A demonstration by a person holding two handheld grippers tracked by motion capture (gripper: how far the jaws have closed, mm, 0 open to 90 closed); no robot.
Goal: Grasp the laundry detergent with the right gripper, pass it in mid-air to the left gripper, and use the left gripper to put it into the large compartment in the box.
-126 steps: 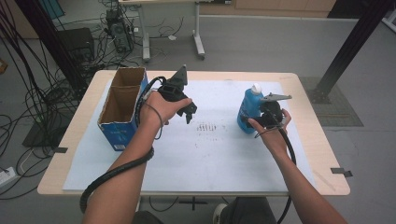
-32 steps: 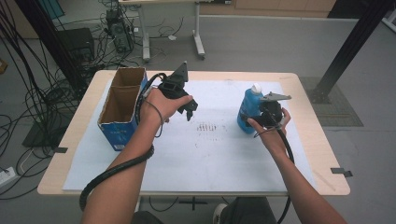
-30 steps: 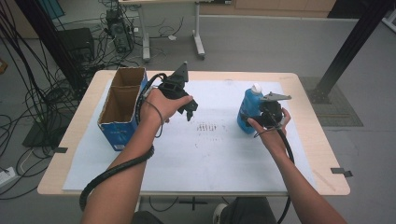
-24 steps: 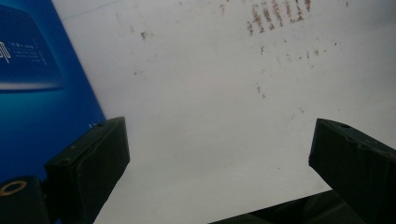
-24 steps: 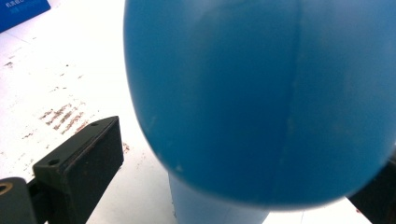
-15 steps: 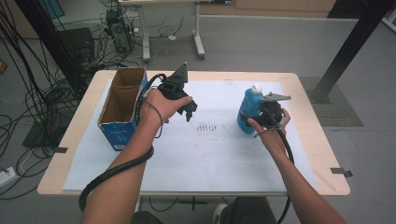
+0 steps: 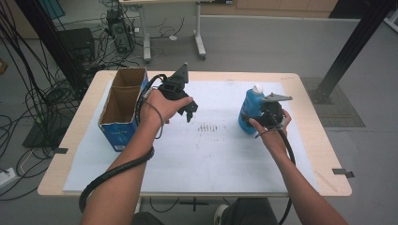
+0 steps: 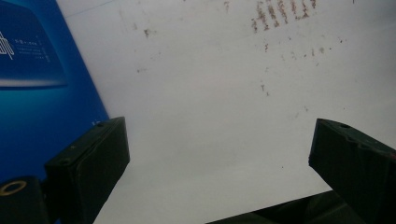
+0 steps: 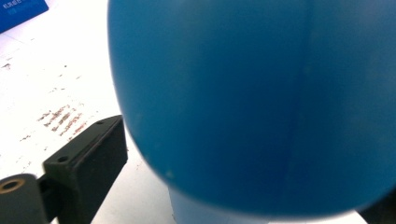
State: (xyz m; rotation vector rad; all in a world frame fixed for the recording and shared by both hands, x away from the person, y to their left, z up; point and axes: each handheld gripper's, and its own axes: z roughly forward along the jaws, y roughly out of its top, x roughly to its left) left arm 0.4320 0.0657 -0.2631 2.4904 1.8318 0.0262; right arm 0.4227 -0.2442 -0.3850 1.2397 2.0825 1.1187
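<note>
A blue bottle (image 7: pixel 248 112) with a white cap stands upright on the right part of the white sheet (image 7: pixel 202 154). My right gripper (image 7: pixel 256 123) reaches it from the right, jaws around its lower body. The jaws have just been closing a little with the bottle (image 9: pixel 257 102) between them. They still stand wide, the left pad (image 9: pixel 100 149) right beside the bottle's wall and the other hidden behind it. My left gripper (image 7: pixel 190 110) hovers open over the sheet beside the box, with nothing between its jaws (image 8: pixel 219 154).
An open cardboard box (image 7: pixel 119 103) with blue sides (image 8: pixel 37 93) stands at the table's left. Brownish smudges (image 7: pixel 206 127) mark the sheet's middle. Cables trail from both grippers toward the near table edge (image 7: pixel 187 192).
</note>
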